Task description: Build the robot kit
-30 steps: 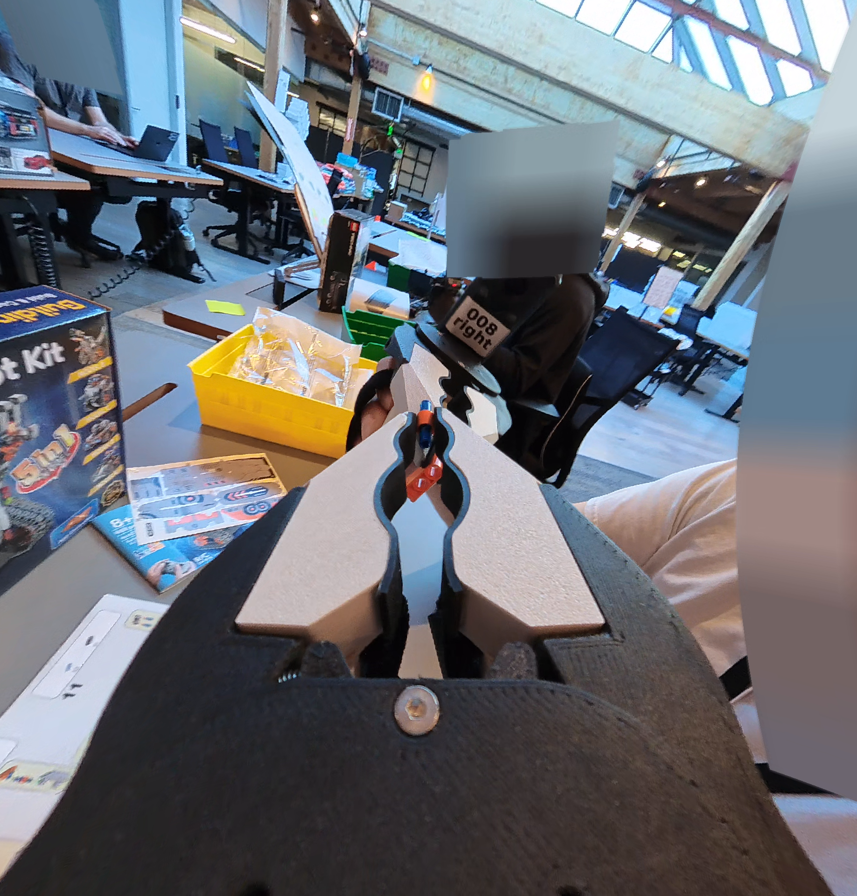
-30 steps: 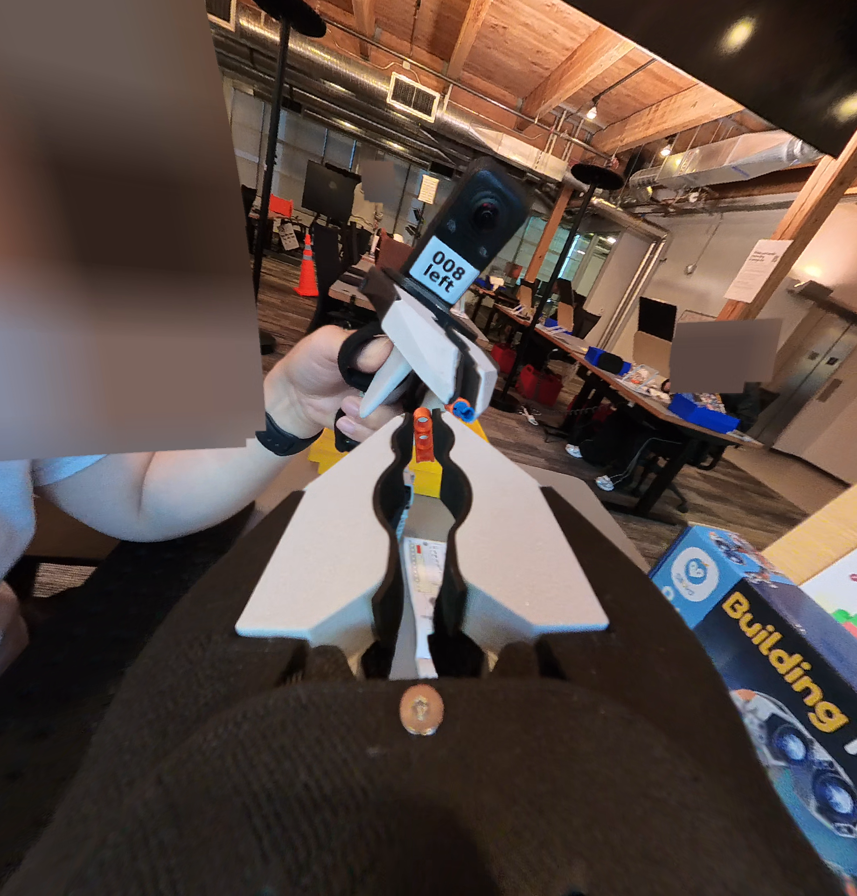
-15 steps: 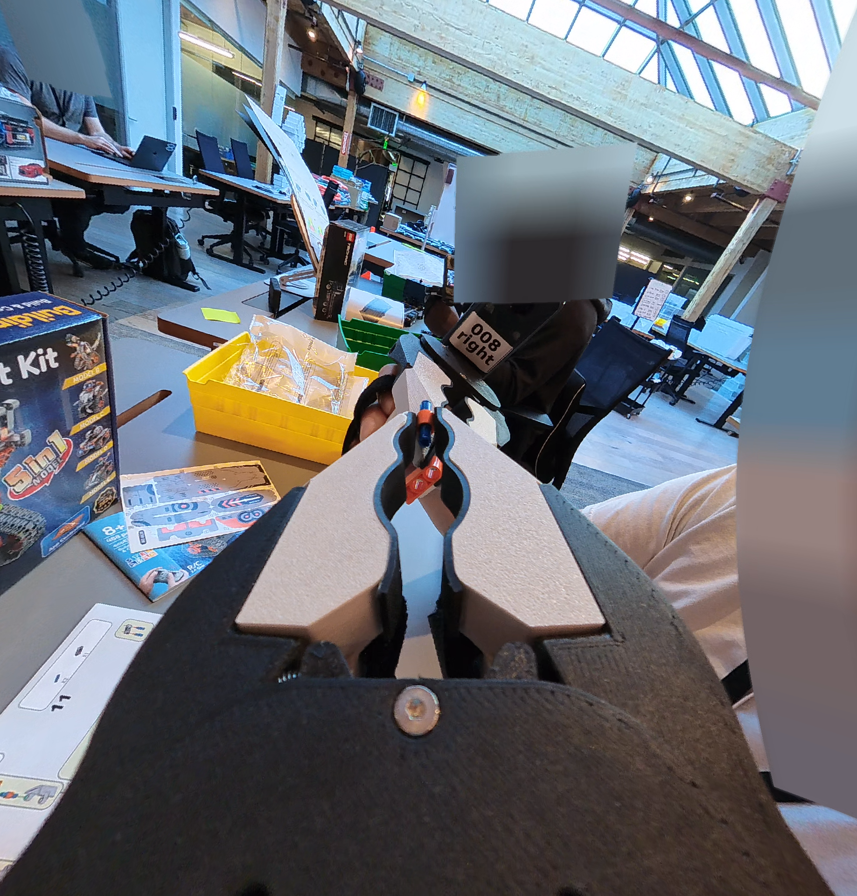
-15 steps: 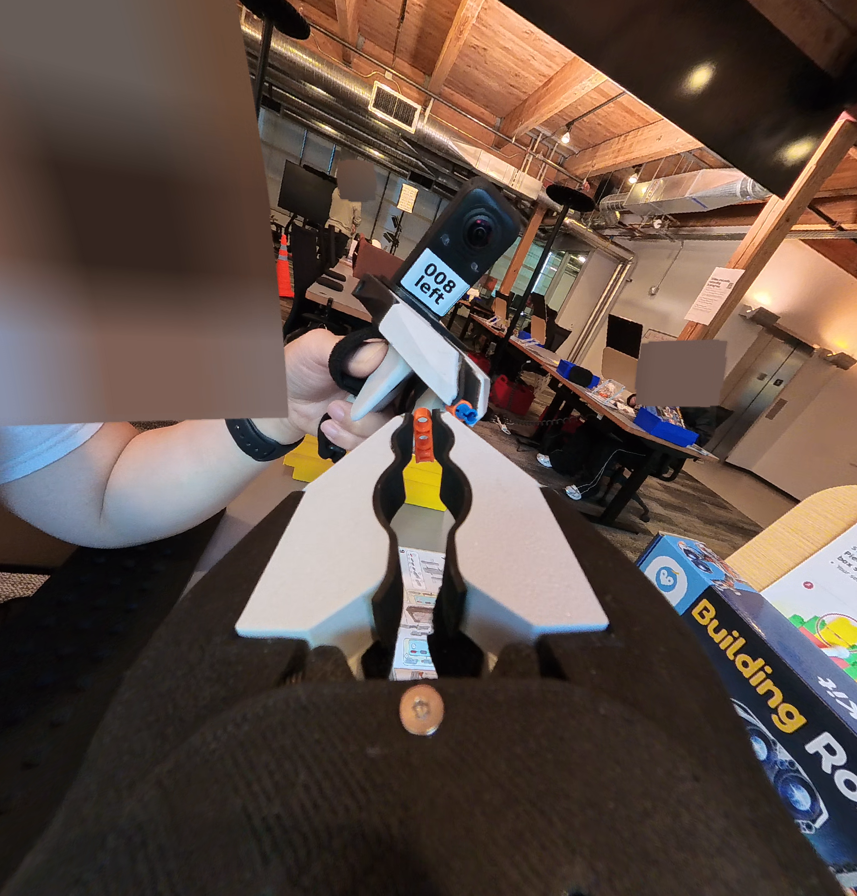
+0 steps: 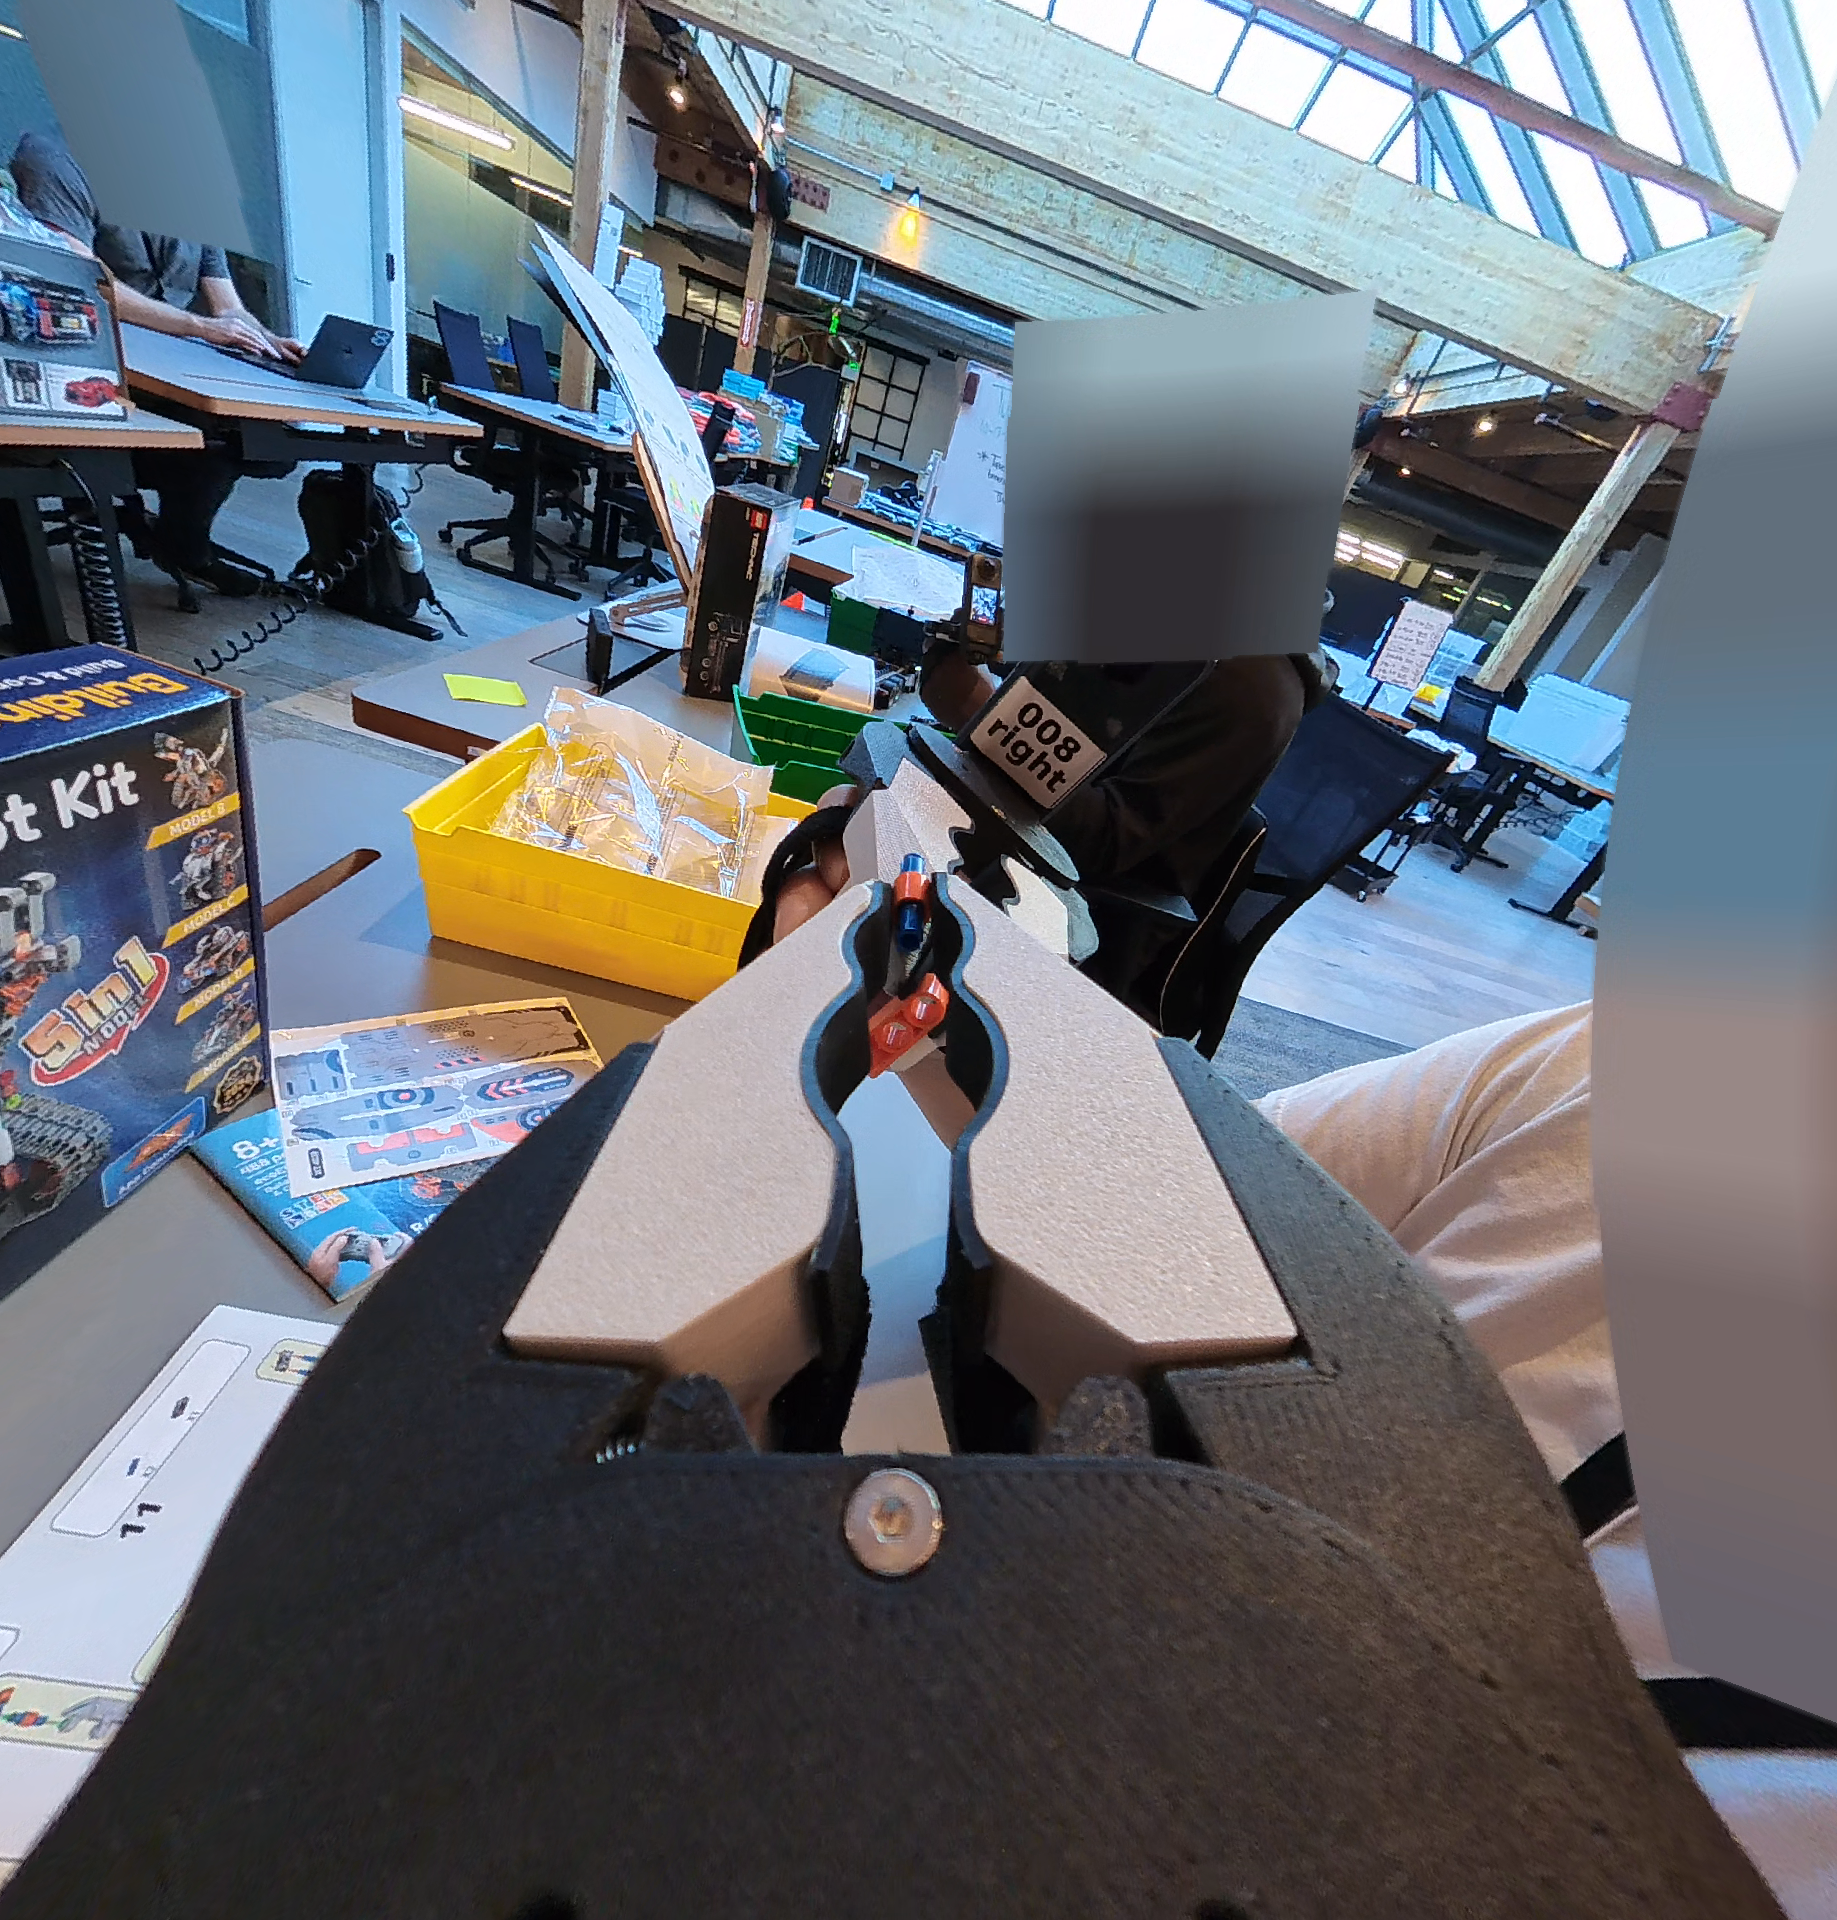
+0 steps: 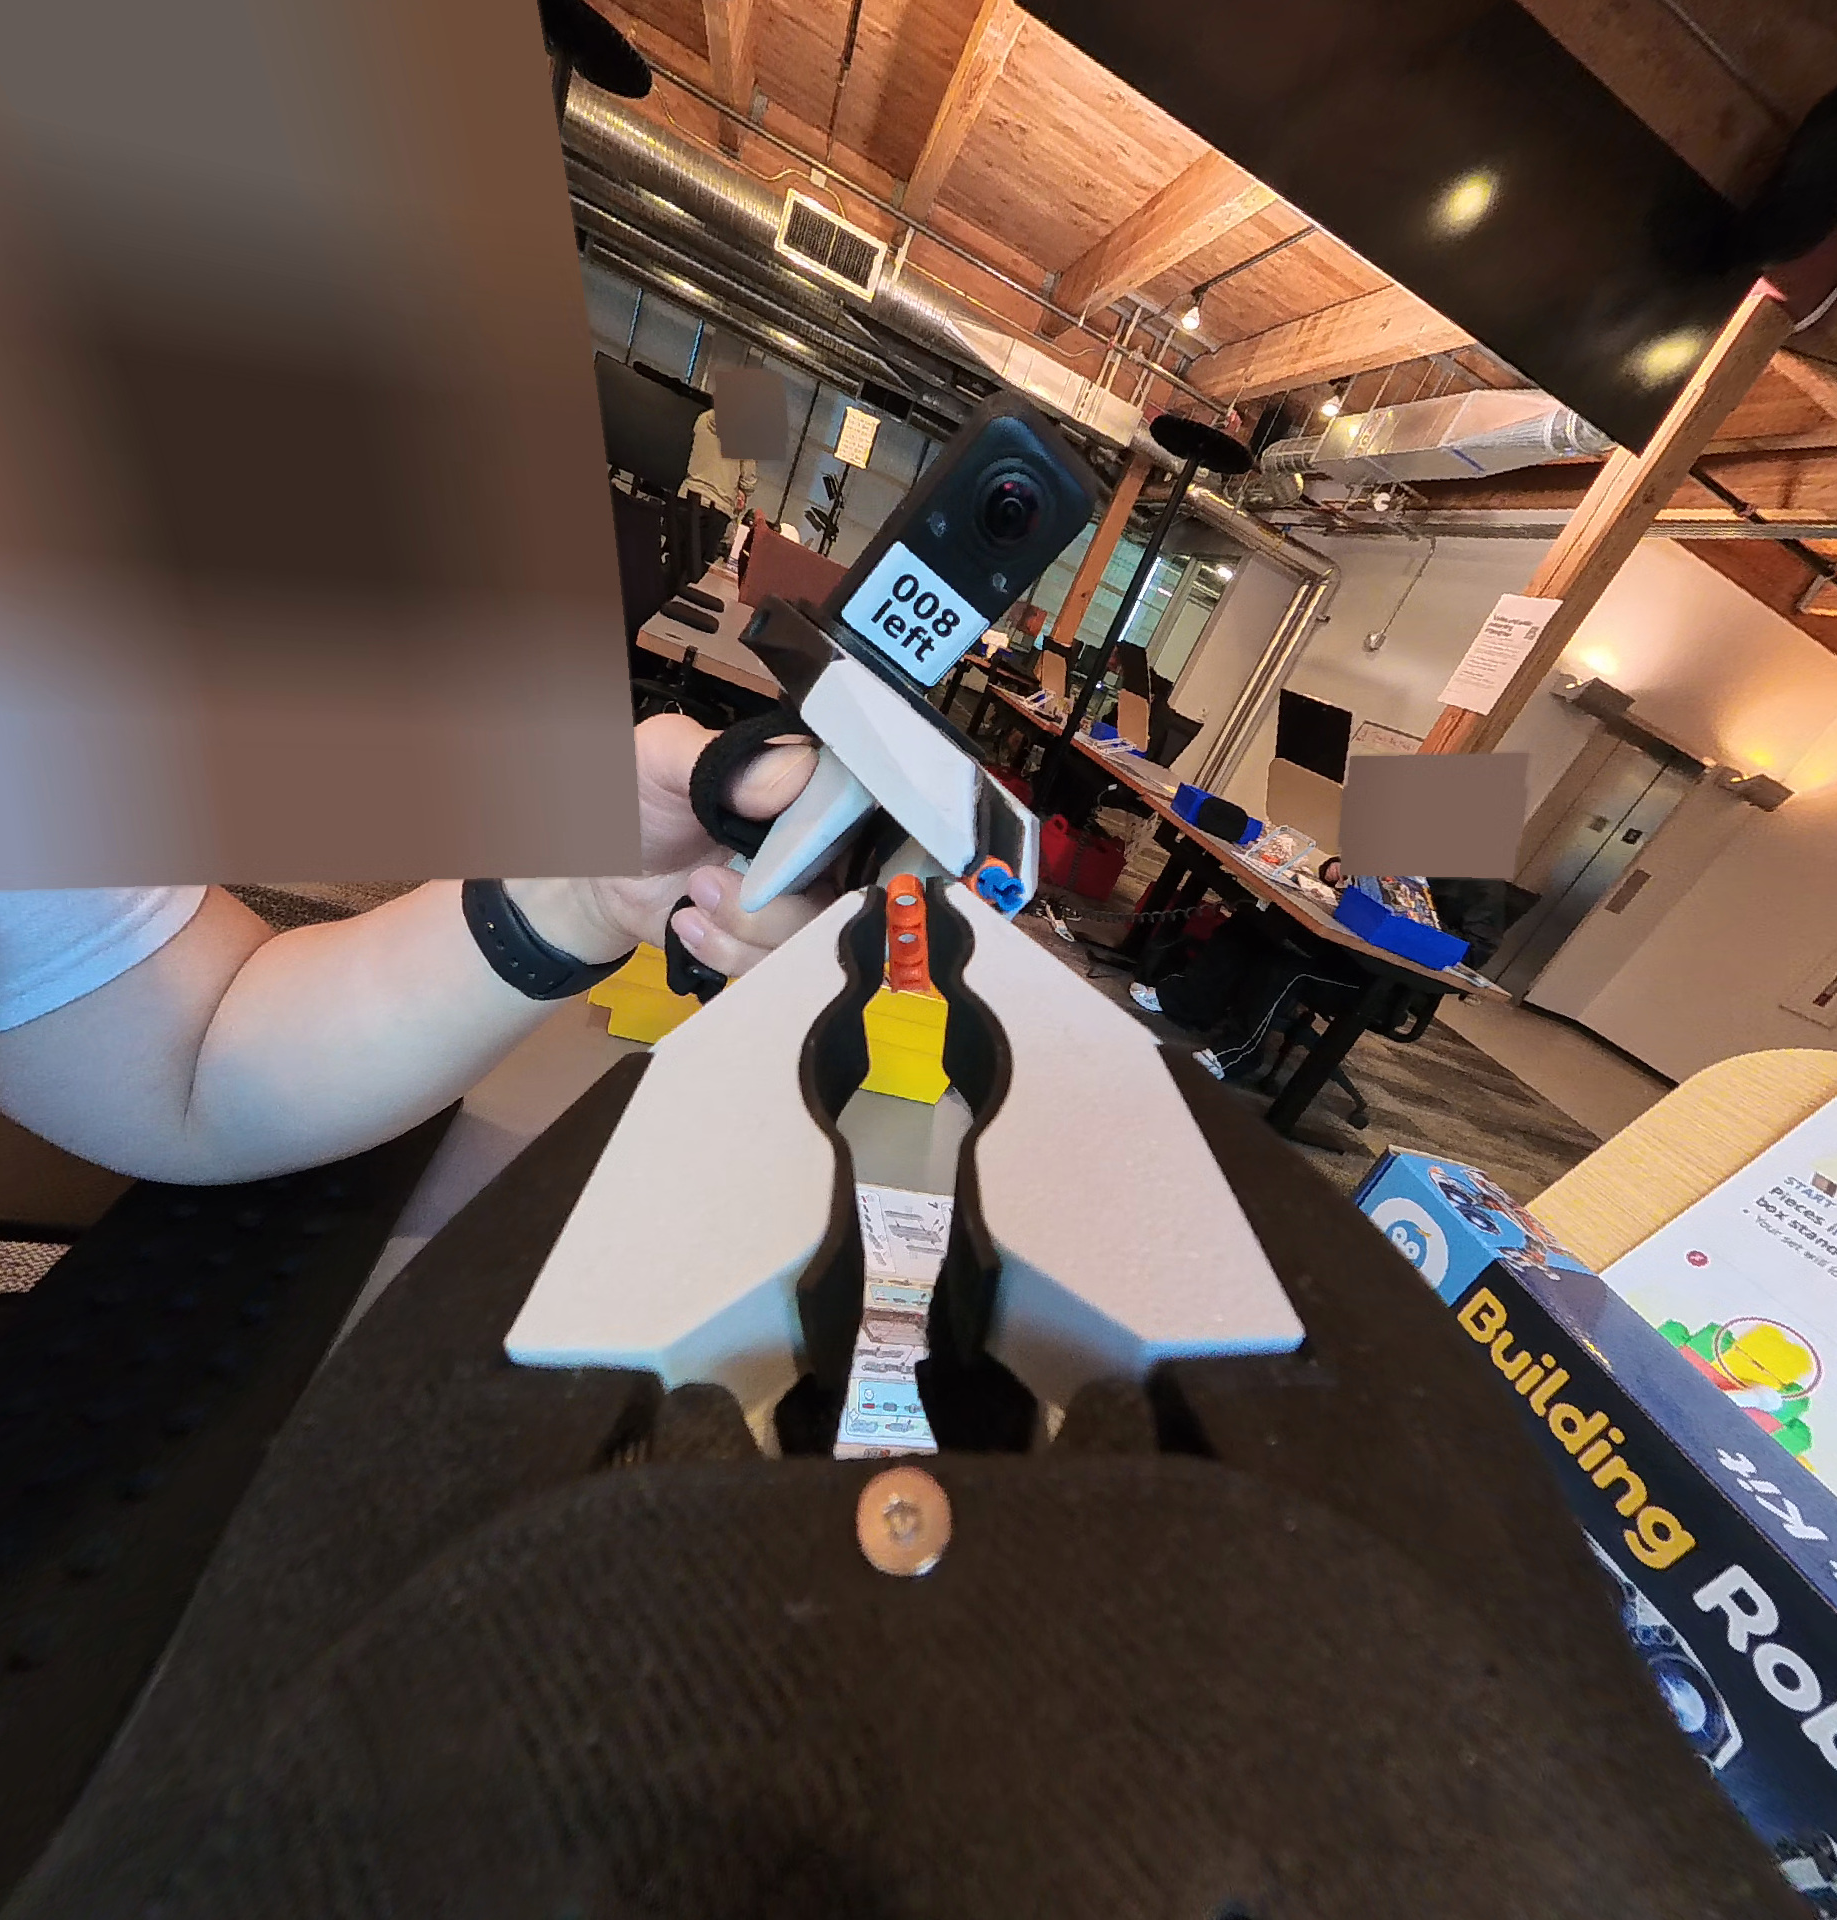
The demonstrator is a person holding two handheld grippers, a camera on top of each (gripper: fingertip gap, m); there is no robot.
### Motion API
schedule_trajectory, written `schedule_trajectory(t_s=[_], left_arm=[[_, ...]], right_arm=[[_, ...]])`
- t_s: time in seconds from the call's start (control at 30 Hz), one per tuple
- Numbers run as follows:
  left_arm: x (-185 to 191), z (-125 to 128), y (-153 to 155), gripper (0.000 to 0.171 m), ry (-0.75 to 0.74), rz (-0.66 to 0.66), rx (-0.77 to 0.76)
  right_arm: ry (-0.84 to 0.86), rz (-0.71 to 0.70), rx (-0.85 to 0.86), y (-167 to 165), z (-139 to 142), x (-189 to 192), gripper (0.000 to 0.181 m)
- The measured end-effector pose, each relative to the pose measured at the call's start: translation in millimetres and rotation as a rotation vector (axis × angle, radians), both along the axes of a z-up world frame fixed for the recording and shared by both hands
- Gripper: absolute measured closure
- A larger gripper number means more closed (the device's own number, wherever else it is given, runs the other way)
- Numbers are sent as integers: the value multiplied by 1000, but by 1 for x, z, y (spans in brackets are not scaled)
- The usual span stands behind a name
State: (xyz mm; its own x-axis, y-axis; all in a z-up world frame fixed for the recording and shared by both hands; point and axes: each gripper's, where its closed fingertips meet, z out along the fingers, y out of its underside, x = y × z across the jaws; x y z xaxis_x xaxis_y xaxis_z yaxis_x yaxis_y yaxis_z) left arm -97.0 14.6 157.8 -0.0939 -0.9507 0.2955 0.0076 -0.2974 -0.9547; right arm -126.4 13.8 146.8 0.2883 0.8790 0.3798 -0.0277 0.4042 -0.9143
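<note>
My left gripper (image 5: 909, 896) is shut on a small blue pin (image 5: 906, 920) with an orange end, held in the air above the table. My right gripper (image 6: 906, 902) is shut on a short orange beam with holes (image 6: 906, 940). The two grippers meet tip to tip. In the left wrist view the right gripper (image 5: 919, 826) comes in from beyond, and the orange beam (image 5: 903, 1023) shows through the gap just below my left fingertips. In the right wrist view the left gripper (image 6: 893, 748), held by a hand, shows the blue pin (image 6: 997, 888) just right of the beam's tip.
A yellow bin (image 5: 581, 894) with clear plastic bags stands on the grey table, a green bin (image 5: 800, 727) behind it. A blue kit box (image 5: 93, 935), a booklet and sticker sheet (image 5: 426, 1091) and a white instruction sheet (image 5: 114, 1455) lie at the left. A person's forearm (image 6: 270, 1018) crosses the left. Left and right tips are no more than a few centimetres apart.
Both grippers keep their grips and stay tip to tip. Both have drifted slightly, and the left gripper now sits a little closer and higher in the right wrist view.
</note>
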Motion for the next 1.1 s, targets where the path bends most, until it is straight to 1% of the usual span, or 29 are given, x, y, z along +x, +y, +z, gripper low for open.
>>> schedule_trajectory(t_s=[0.33,0.43,0.5,0.63,0.7,0.77,0.83,1.1], left_arm=[[1,0,0,167,-3,7,6],[0,2,0,167,1,26,38],[-4,0,0,167,30,22,47],[-19,8,-2,167,17,8,44],[-23,5,-3,167,52,16,64],[-21,4,-12,167,75,-9,80],[-16,3,-17,167,86,-13,97],[-14,1,-22,167,110,-23,94]], right_arm=[[3,-15,19,1,1,1,175],[8,-18,15,1,2,0,176],[-6,9,-20,0,0,-3,175],[-4,59,-89,2,-3,4,175],[39,111,-153,2,1,10,175],[111,194,-202,-3,10,14,175],[137,245,-210,-8,13,15,175],[128,257,-144,-17,15,15,175]])
